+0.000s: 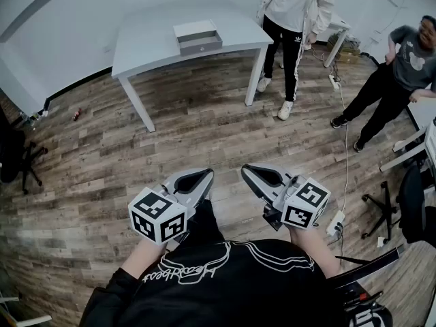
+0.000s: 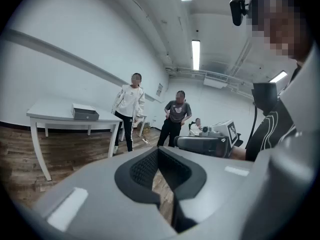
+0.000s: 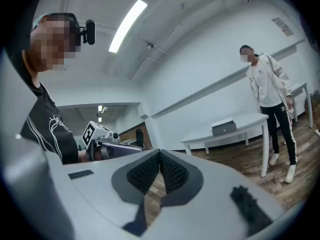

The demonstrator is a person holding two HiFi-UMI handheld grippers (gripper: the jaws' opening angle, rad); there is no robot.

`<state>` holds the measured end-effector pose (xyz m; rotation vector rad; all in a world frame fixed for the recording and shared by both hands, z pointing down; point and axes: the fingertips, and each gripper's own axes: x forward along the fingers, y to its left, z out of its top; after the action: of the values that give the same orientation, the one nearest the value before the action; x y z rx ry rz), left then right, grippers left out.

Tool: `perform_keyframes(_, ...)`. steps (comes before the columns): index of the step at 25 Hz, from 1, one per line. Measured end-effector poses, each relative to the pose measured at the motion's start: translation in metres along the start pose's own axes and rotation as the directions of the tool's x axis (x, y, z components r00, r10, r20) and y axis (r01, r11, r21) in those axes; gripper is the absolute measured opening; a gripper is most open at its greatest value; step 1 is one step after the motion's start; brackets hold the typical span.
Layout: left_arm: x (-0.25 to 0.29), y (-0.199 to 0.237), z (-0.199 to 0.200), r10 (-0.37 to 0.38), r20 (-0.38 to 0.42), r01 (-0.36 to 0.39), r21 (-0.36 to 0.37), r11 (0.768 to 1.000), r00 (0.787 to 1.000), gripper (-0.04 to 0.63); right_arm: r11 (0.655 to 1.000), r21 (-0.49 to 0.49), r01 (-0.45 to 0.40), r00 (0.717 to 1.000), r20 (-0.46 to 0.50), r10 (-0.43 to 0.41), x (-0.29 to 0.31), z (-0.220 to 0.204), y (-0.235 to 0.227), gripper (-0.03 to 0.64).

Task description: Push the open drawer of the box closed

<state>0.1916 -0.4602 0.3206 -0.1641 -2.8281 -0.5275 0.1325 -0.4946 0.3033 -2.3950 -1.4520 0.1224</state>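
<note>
A small grey box stands on a white table far ahead, with its drawer pulled out toward me. It also shows as the box in the left gripper view and the box in the right gripper view. My left gripper and right gripper are held close to my chest, far from the table. Both are shut with their tips meeting and nothing between them. The left gripper and right gripper point toward the room.
A person in a white jacket stands by the table's right end. Another person in a grey shirt stands at the far right. A black chair is at left, chair legs and a power strip at right. Wood floor lies between.
</note>
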Motion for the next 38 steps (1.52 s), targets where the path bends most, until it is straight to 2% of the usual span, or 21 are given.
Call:
perform_keyframes(8,0.101,0.206,0.085,-0.008,-0.017,0.007,-0.01,1.0,1.0,0.006,0.997,0.036,0.063,0.998,-0.008,-0.063,0.156,0.053,-0.183,0.009)
perform_keyframes(13,0.142,0.306,0.143,0.005,-0.02,-0.005,-0.016,1.0,1.0,0.006,0.997,-0.009,0.074,0.997,-0.001,-0.074,0.242,0.103,-0.258,0.009)
perform_keyframes(19,0.172,0.369,0.169,0.041,-0.015,-0.041,-0.034,0.999,0.999,0.006,0.996,-0.056,0.071,0.997,-0.02,-0.072,0.292,0.124,-0.315,0.011)
perform_keyframes(23,0.2,0.407,0.175,0.066,-0.02,-0.067,-0.049,0.997,0.998,0.006,0.995,-0.05,0.086,0.995,-0.054,-0.088,0.32,0.115,-0.365,0.011)
perform_keyframes(27,0.233,0.45,0.181,0.097,-0.039,-0.101,-0.1,0.99,0.994,0.006,0.994,-0.038,0.103,0.988,-0.113,-0.107,0.353,0.107,-0.429,0.011)
perform_keyframes(32,0.265,0.498,0.187,0.127,-0.065,-0.135,-0.127,0.983,0.99,0.006,0.982,-0.146,0.117,0.971,-0.193,-0.144,0.398,0.102,-0.493,0.011)
perform_keyframes(38,0.283,0.544,0.179,0.149,-0.087,-0.164,-0.204,0.965,0.985,0.006,0.965,-0.226,0.133,0.943,-0.27,-0.193,0.441,0.084,-0.546,0.012)
